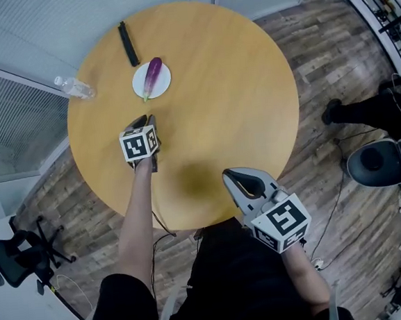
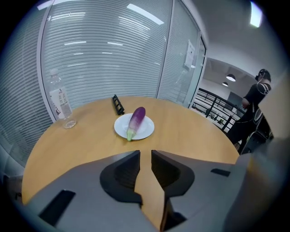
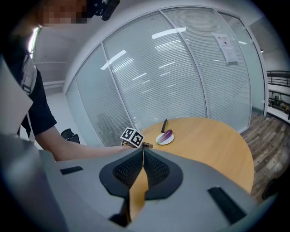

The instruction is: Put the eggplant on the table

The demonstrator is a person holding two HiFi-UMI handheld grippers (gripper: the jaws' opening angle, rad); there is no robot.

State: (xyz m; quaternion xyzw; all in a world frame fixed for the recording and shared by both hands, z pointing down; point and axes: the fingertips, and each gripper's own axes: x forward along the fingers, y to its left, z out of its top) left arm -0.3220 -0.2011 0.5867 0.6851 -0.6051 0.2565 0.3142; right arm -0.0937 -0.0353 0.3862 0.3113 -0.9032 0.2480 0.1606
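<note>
1. The eggplant (image 1: 152, 75) lay on a white plate (image 1: 141, 90) in the upper left of the head view, not yet on the bare worktop (image 1: 235, 83).
2. The left gripper (image 1: 144, 119) hung just below the plate in that view, clear of it. Its jaws stood only a narrow slit apart, with nothing between them. To my eye that gap looked too tight for the eggplant. Going in like that, it would likely shove the eggplant along or tip the plate.
3. The eggplant looked smooth and rounded, with its stalk end at the plate's near rim. A pinch near that tapered end might let it squirt out and roll.
4. The plate looked light, so a low grab could catch its rim and drag it too.
5. A bottle (image 1: 74, 87) stood at the worktop's left edge and a black bar (image 1: 128, 43) lay above the plate. A wide swing could knock either.
6. The right gripper (image 1: 231, 177) sat closed and empty at the lower right, well apart, too far to steady anything.
</note>
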